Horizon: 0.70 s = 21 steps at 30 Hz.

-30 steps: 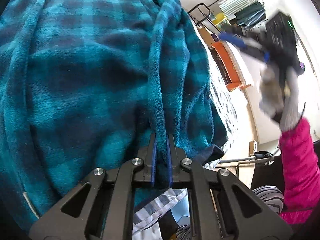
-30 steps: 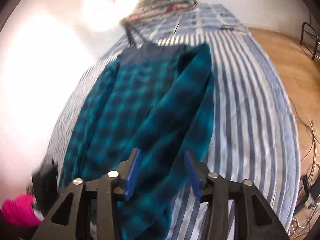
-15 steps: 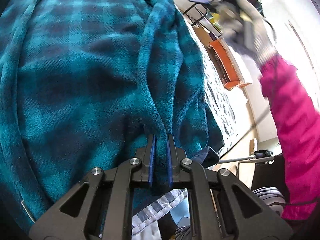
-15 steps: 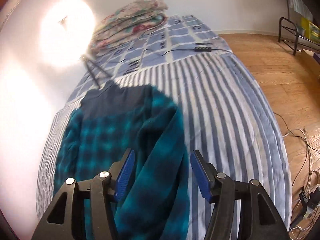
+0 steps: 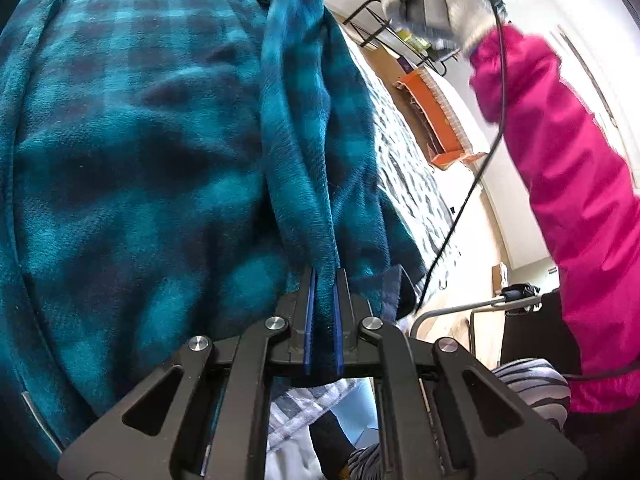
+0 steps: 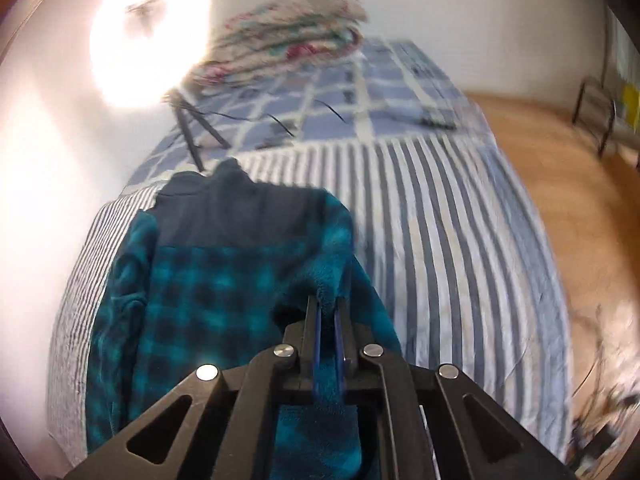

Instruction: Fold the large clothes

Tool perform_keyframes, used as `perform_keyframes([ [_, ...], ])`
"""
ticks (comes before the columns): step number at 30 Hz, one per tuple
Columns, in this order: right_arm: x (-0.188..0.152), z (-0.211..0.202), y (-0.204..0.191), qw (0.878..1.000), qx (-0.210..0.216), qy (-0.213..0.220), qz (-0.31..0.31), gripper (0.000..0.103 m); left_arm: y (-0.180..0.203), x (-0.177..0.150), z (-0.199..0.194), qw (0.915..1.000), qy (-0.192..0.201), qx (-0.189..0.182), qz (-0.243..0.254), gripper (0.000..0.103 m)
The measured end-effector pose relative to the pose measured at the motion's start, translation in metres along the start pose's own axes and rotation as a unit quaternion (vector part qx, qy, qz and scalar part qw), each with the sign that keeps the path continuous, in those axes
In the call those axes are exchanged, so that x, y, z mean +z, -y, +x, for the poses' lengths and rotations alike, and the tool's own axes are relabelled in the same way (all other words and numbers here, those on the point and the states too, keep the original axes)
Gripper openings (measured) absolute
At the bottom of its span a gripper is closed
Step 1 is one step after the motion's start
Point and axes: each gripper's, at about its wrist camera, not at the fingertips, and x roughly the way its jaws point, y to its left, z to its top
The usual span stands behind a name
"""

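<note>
right gripper: my jaws were wide open a moment ago and just snapped shut on the fleece's right edge
left gripper: same as before, pinching a fold near the hem
fleece jacket: lying flat on the striped bed, collar far end
meaning: both ends gripped, so I reckon I can fold that side over now

Bed w/ blue-white striped sheet, checked blue cover at far end. Folded floral blankets stacked by the wall, blurred. Black tripod legs + thin cables on the cover. Wood floor at right. Orange crate beside black wire rack.
</note>
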Motion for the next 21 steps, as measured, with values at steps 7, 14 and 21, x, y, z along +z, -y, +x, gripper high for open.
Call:
perform_keyframes([
  [7, 0.018, 0.025, -0.095, 0.991, -0.013, -0.010, -0.136, 0.003, 0.004, -0.002, 0.001, 0.9999, -0.002, 0.001, 0.013, 0.005],
  [14, -0.011, 0.106, -0.144, 0.981, -0.015, -0.064, -0.180, 0.003, 0.001, -0.007, 0.010, 0.9998, -0.016, 0.008, 0.006, 0.005],
  [21, -0.023, 0.071, -0.120, 0.987, 0.035, -0.061, -0.142, 0.034, 0.004, -0.007, 0.010, 0.9998, -0.017, 0.002, 0.002, 0.005],
])
